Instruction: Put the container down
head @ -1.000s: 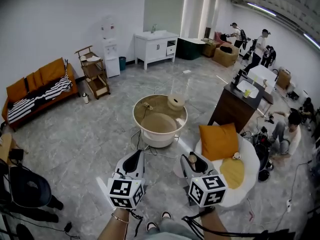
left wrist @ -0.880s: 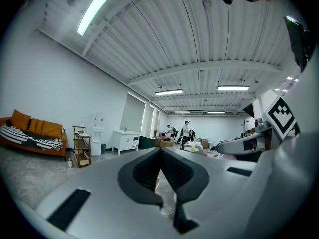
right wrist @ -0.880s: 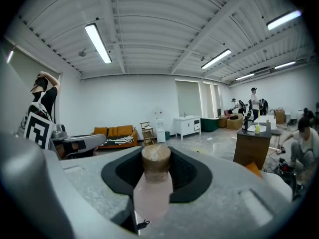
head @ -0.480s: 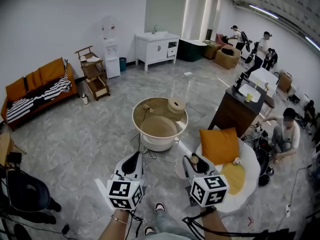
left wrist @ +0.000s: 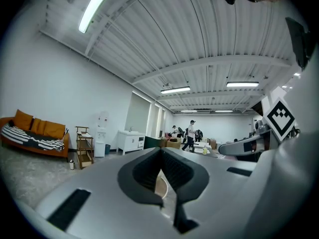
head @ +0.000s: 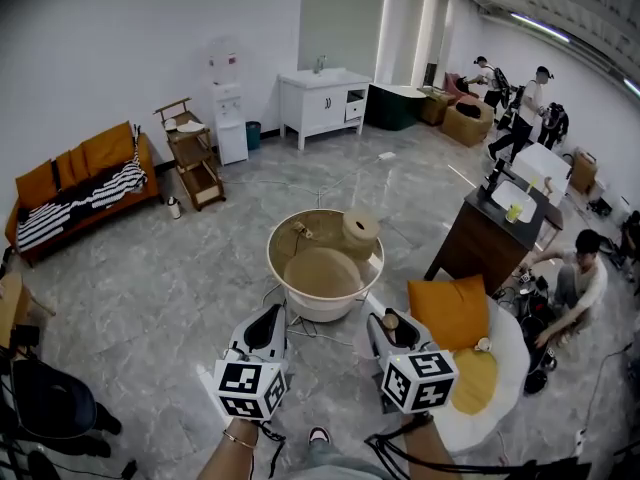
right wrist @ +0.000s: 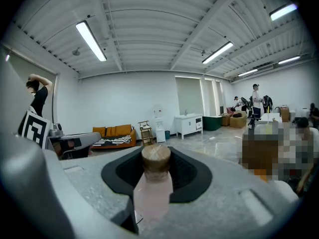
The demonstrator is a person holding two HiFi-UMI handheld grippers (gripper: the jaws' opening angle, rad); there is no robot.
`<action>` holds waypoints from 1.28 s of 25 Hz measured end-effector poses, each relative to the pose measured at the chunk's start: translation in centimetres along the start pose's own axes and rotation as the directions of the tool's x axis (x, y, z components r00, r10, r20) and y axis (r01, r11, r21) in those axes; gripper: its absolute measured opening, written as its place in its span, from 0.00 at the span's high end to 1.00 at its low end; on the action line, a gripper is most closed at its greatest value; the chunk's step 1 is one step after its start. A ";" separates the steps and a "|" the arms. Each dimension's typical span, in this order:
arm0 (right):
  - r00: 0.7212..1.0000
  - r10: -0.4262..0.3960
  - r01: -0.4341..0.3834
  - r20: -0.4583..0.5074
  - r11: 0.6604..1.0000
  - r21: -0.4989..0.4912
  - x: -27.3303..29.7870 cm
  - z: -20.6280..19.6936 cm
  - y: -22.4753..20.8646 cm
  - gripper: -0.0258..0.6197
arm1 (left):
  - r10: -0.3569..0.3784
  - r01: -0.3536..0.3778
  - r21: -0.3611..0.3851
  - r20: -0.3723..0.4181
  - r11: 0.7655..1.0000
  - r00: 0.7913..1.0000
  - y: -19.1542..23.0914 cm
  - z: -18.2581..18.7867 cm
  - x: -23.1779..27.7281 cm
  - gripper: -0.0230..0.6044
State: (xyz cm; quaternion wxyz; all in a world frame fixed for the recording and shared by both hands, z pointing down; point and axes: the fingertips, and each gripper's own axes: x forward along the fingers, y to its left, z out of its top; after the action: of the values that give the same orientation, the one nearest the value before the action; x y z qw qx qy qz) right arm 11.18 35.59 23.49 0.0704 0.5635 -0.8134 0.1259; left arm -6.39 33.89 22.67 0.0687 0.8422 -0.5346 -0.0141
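Head view, far left: orange sofa (head: 85, 163) with striped blanket along the wall; wooden trolley (head: 195, 163) and water dispenser (head: 228, 116) just past it. Low in frame, left gripper (head: 267, 320), level over grey floor (head: 150, 288). Closed down to a thin slit, nothing gripped; borne out in left gripper view, only a sliver of beige showing through the slit. Dead ahead of both grippers, round white tub (head: 325, 298), beige inside, tan roll (head: 360, 232) on its far rim; clear of the jaws but squarely in front. Next right, right gripper (head: 388, 326), part open and clamped on container (right wrist: 152, 185): pale pink bottle, upright, wooden stopper (right wrist: 156, 157) poking above the pads, off the floor. Near on its right, white round chair (head: 505, 353) with orange cushion (head: 447, 311). Further right, dark desk (head: 478, 238) and crouched person (head: 580, 286).
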 end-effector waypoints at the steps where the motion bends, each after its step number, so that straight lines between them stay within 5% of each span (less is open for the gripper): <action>1: 1.000 0.003 -0.003 0.000 1.000 -0.002 0.8 0.3 -0.6 0.75 | 0.003 -0.003 0.001 0.000 1.000 1.000 0.1 0.1 0.9 0.97; 14: 0.999 0.041 -0.041 -0.003 0.999 -0.014 9.1 3.7 -6.9 0.75 | 0.052 -0.052 0.022 0.002 0.998 0.999 1.9 1.3 10.5 0.97; 32: 0.998 0.053 -0.052 -0.042 0.998 0.023 15.3 3.7 -10.2 0.75 | 0.092 -0.091 0.012 -0.050 0.996 0.995 5.0 0.1 15.5 0.97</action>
State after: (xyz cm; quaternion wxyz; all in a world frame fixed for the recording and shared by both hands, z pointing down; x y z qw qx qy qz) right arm 15.38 17.42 25.14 0.0783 0.5399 -0.8248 0.1488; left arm -4.27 17.75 24.01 0.0785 0.8173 -0.5707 0.0131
